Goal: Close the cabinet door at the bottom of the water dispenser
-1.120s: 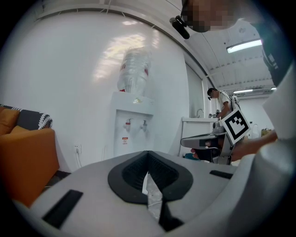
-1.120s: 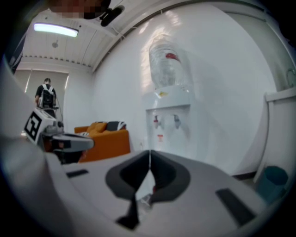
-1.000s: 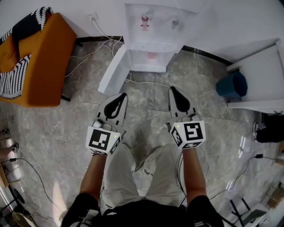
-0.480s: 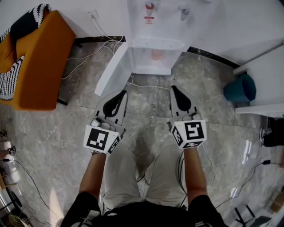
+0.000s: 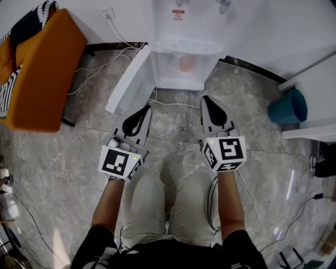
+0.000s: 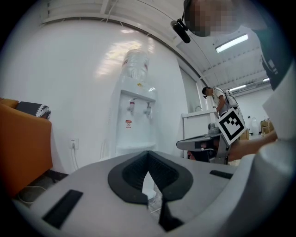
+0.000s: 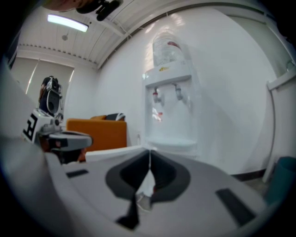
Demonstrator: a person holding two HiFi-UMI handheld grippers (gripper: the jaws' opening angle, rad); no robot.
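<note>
The white water dispenser (image 5: 184,31) stands against the wall at the top of the head view. Its bottom cabinet door (image 5: 128,79) hangs open, swung out to the left, and the cabinet opening (image 5: 181,65) shows something pinkish inside. My left gripper (image 5: 145,108) points at the floor just in front of the door's free end, shut and empty. My right gripper (image 5: 205,99) is beside it, in front of the dispenser's right corner, also shut and empty. In the gripper views the dispenser (image 6: 136,120) (image 7: 169,106) rises ahead beyond the shut left gripper (image 6: 148,156) and the shut right gripper (image 7: 149,155).
An orange sofa (image 5: 37,73) with a striped cloth is at the left. Cables (image 5: 105,62) run from a wall socket (image 5: 108,13) across the marble floor. A teal bin (image 5: 289,106) and white furniture (image 5: 315,84) are at the right. Another person (image 6: 215,99) stands far off.
Both grippers have sunk lower, still shut and side by side. In the head view the dispenser and its open door have slid toward the top edge and look nearer.
</note>
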